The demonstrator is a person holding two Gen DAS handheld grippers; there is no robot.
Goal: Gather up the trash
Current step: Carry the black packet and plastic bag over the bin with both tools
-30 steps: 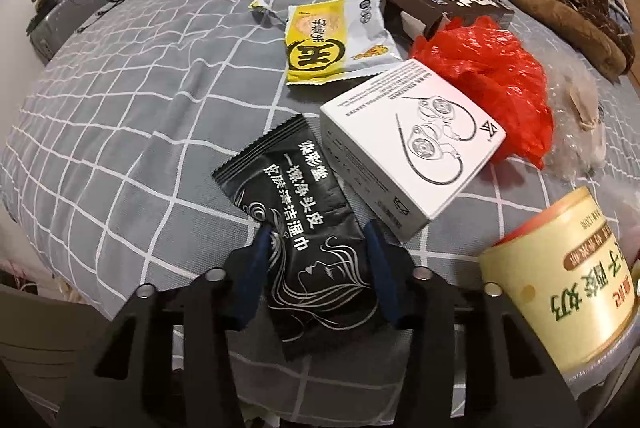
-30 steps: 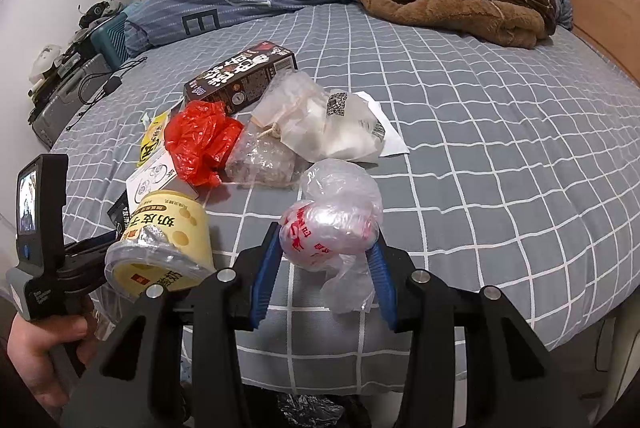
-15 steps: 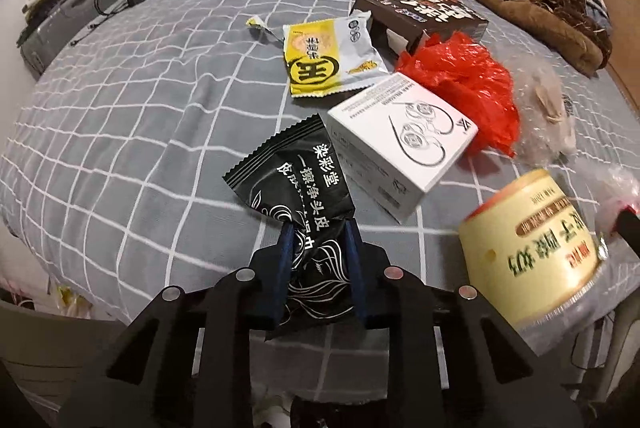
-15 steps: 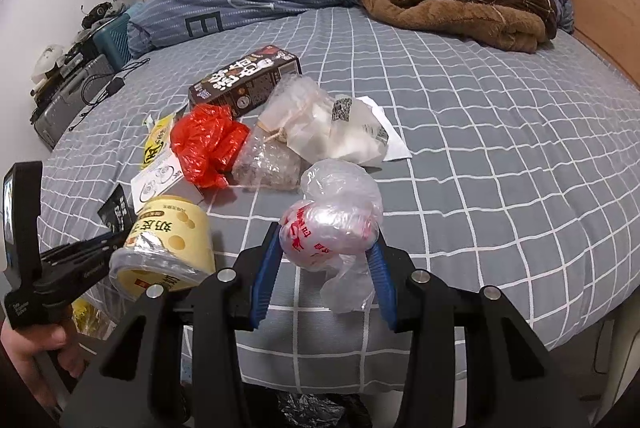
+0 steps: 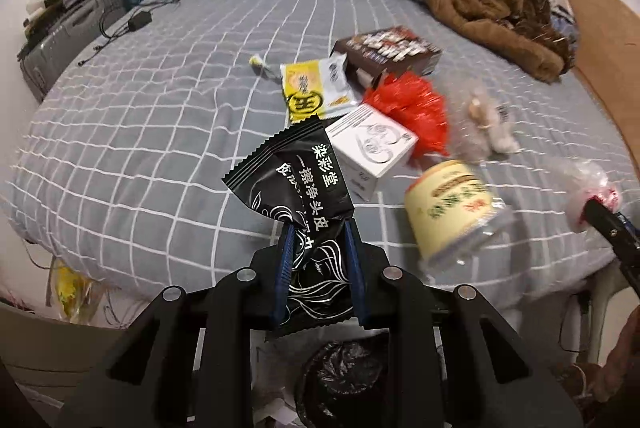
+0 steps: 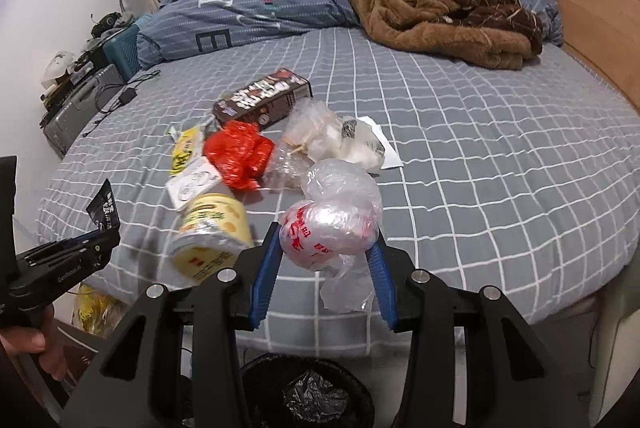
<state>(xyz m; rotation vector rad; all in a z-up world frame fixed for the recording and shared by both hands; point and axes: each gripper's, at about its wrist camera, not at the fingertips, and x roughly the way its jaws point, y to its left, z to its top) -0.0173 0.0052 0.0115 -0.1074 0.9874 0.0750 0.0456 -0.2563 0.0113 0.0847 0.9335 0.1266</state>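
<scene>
the black sachet (image 5: 304, 188) with white chinese letters is pinched in the left claw (image 5: 320, 252), whose jaws just closed on it; it stands up out of the blue pads (image 5: 286, 260), off the bed (image 5: 140, 132). it is flat, glossy foil with zigzag edges, a little creased at the grip. the right claw (image 6: 326, 260) pinches a crumpled clear plastic bag (image 6: 336, 216) with red print, a soft round ball with a loose tail hanging down.

just ahead of the left claw, to its right, lies a white carton box (image 5: 370, 148) with a line drawing, and beside it a pale yellow round tub (image 5: 448, 204) on its side, blurred. farther ahead are a red crinkled plastic bag (image 5: 412, 108), a yellow and white snack wrapper (image 5: 316, 90), a dark brown carton (image 5: 388, 48) and clear bags (image 6: 320, 132). nothing stands between the claws and these things.

below both claws, near the bed edge, a bin with a black liner (image 6: 308, 392) opens. the bed has a grey sheet with a white grid; at its far side lie a brown fluffy blanket (image 6: 436, 4) and a blue striped duvet (image 6: 248, 12).
</scene>
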